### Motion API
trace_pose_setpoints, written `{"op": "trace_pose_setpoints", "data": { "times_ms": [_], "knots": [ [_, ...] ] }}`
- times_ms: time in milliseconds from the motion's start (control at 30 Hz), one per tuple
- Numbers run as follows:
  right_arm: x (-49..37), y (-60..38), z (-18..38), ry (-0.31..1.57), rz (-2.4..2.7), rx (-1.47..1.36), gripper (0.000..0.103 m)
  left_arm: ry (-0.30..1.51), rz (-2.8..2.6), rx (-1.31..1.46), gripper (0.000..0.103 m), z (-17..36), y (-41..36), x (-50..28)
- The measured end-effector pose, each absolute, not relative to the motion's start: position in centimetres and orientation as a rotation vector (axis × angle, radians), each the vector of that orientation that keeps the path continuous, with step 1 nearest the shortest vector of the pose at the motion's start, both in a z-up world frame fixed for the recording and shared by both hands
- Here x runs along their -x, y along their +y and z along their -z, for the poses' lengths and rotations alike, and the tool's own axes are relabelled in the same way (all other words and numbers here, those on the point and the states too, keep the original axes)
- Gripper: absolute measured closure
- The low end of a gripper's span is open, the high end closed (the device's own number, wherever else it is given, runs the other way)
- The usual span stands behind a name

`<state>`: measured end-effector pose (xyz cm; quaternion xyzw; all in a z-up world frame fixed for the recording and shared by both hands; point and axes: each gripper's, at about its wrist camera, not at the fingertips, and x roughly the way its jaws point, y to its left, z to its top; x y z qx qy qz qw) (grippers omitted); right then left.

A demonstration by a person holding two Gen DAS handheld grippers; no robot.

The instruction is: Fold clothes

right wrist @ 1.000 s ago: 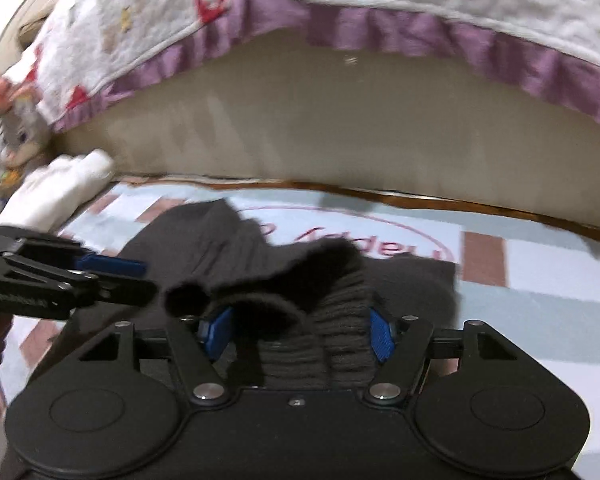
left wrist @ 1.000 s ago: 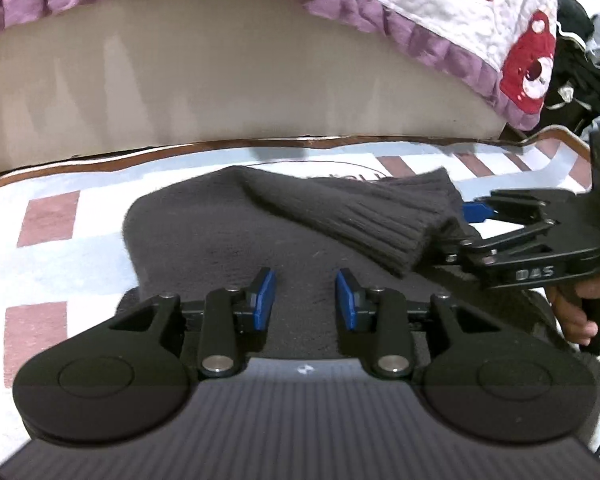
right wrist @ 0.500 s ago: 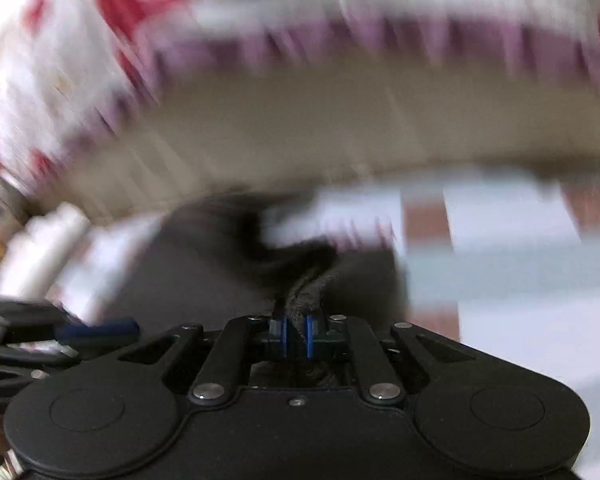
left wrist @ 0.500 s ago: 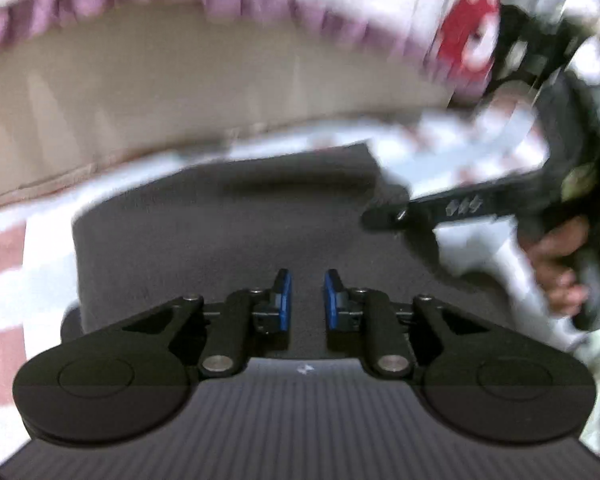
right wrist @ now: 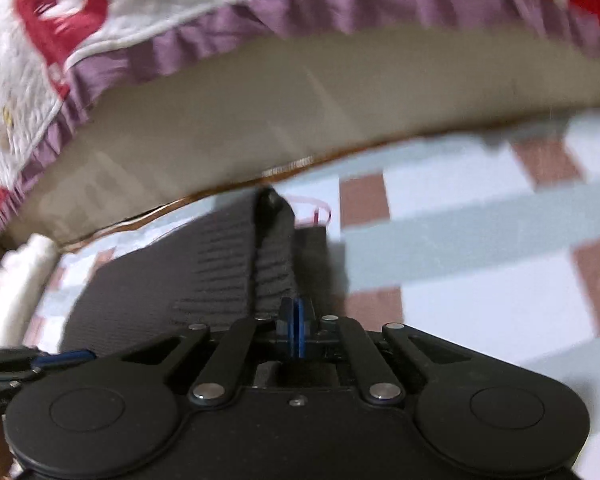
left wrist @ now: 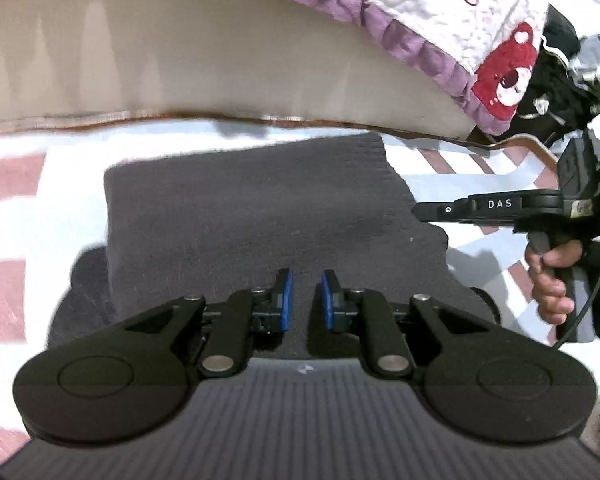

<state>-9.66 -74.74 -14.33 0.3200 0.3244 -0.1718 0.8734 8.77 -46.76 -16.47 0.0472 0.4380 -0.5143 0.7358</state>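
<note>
1. Pink, white and pale-blue checks cover the mat point(left wrist: 16, 184), which spreads under and ahead of both tools. The beige side of a bed point(left wrist: 180, 60) rises beyond it.
2. The charcoal knit sweater point(left wrist: 240, 220) lies on the mat as a roughly squared block. It sits directly under and ahead of the left gripper point(left wrist: 305, 296), and its ribbed edge reaches the nose of the right tool.
3. The step in hand looks like a fold of the sweater's right side. Both sleeves seem to be tucked in already, so the fold is probably well along.
4. The right gripper point(right wrist: 296, 332) has its blue pads pressed together on a raised ridge of the ribbed knit, which runs straight ahead from its tips. A hand point(left wrist: 552, 280) grips its handle.
5. The left gripper's jaws stand narrow but apart. Dark knit shows below the gap, and no fabric is pinched there.
6. The next move probably calls for carrying the pinched edge across toward the left tool and laying it flat. The left tool would need to press or pinch the near hem so the block does not slide. Soft knit may sag or bunch.
7. No basket, box or drawer shows in either view, so there are no contents to tell.
</note>
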Motion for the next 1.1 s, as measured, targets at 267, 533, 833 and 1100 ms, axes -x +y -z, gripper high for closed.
{"op": "trace_pose_setpoints", "data": {
  "times_ms": [267, 533, 833, 1100],
  "knots": [
    [9.9, -74.3, 13.8, 0.627, 0.183, -0.816, 0.033, 1.199, 1.128, 0.271, 0.088, 20.5, -44.8, -9.2],
    [8.4, -70.2, 13.6, 0.725, 0.225, -0.502, 0.098, 1.095, 1.115, -0.009, 0.088, 18.3, -47.5, -5.9],
    [8.3, -68.1, 12.8, 0.784, 0.391, -0.239, 0.101, 0.97, 1.054, -0.338, 0.076, 14.2, -48.1, -2.3],
    [13.2, -70.3, 11.4, 0.757, 0.534, -0.407, 0.088, 0.968, 0.826, -0.46, 0.069, 10.3, -43.7, -0.7]
  ]
}}
